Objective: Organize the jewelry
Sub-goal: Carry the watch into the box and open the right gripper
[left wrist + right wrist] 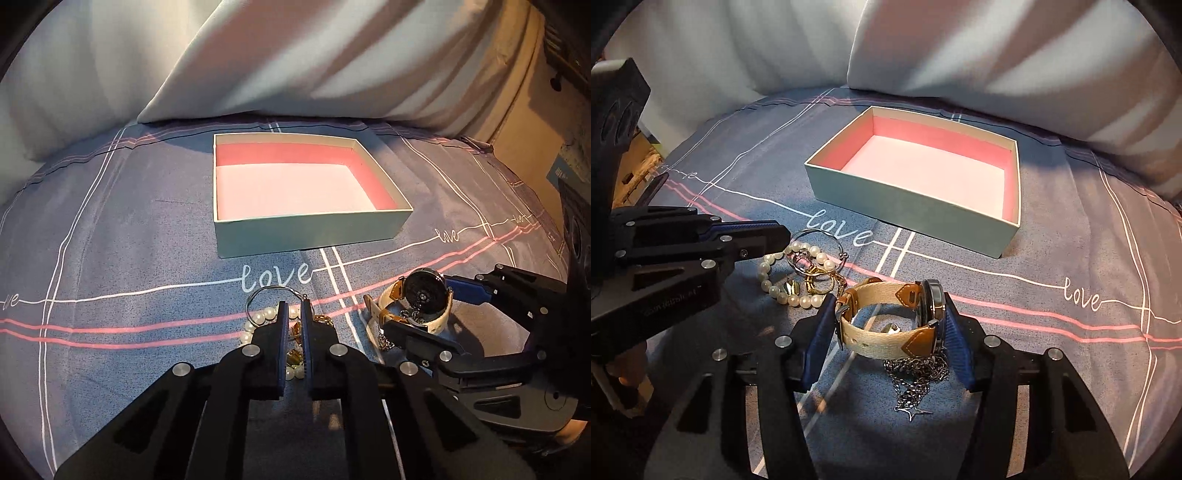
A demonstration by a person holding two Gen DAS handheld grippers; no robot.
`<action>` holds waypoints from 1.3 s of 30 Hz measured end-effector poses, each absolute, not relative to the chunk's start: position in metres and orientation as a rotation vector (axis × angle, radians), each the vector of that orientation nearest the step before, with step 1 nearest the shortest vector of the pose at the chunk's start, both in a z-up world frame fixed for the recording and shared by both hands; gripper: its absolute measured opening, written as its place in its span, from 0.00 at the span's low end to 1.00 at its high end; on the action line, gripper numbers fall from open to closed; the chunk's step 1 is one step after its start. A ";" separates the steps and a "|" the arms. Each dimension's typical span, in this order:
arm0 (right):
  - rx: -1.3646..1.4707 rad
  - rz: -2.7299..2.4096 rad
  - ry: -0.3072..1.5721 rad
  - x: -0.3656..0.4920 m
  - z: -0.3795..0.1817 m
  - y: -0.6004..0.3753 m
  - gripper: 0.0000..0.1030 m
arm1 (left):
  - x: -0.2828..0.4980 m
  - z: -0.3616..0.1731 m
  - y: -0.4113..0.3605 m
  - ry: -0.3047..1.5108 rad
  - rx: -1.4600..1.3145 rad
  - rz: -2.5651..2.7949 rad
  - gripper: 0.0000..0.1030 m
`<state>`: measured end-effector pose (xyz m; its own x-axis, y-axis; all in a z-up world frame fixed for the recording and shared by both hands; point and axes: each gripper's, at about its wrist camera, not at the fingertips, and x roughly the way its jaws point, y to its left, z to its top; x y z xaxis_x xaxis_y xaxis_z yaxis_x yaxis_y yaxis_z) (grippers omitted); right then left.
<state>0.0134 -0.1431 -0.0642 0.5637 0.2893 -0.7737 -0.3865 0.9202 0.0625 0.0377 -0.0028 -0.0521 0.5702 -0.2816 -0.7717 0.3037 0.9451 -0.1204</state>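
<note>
Right gripper (886, 325) clamped on the cream-strapped watch (886, 314), silver chain (916, 384) dangling beneath. Left gripper (294, 314) pinched nearly shut over pearl bracelet (258, 321) and gold pieces; grasp itself unclear. Spread below: grey-blue bedsheet (110, 240) lettered "love". At twelve o'clock: pink-lined box (295, 184), then pale pillows (258, 55).

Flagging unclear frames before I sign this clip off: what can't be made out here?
- Left wrist view: what the left gripper pinches; its fingers cover the pearl bead bracelet and gold pieces.
- Right wrist view: dial of the cream-strapped wristwatch, seen edge-on against the right gripper finger.
- Right wrist view: where the silver chain with star pendant starts, behind the strap.
- Both views: near inner wall of the open pink-lined box.
</note>
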 end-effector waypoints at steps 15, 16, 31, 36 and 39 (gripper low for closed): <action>-0.145 0.378 0.781 0.040 -0.017 -0.142 0.54 | 0.083 -0.018 -0.016 0.868 -0.020 -0.320 0.07; -0.154 0.374 0.776 0.045 -0.013 -0.141 0.54 | 0.088 -0.016 -0.016 0.866 -0.024 -0.315 0.07; -0.200 0.309 0.760 0.109 0.003 -0.145 0.54 | 0.141 0.021 -0.025 0.814 -0.046 -0.297 0.07; -0.205 0.308 0.790 0.117 -0.005 -0.143 0.54 | 0.155 0.009 -0.027 0.850 -0.051 -0.288 0.07; -0.207 0.303 0.808 0.123 -0.010 -0.144 0.54 | 0.159 0.003 -0.026 0.866 -0.059 -0.288 0.07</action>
<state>0.1227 -0.1441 -0.0103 0.6514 0.1860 -0.7356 -0.3428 0.9370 -0.0666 0.1593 -0.0261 0.0028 0.6117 -0.2732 -0.7424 0.2255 0.9598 -0.1674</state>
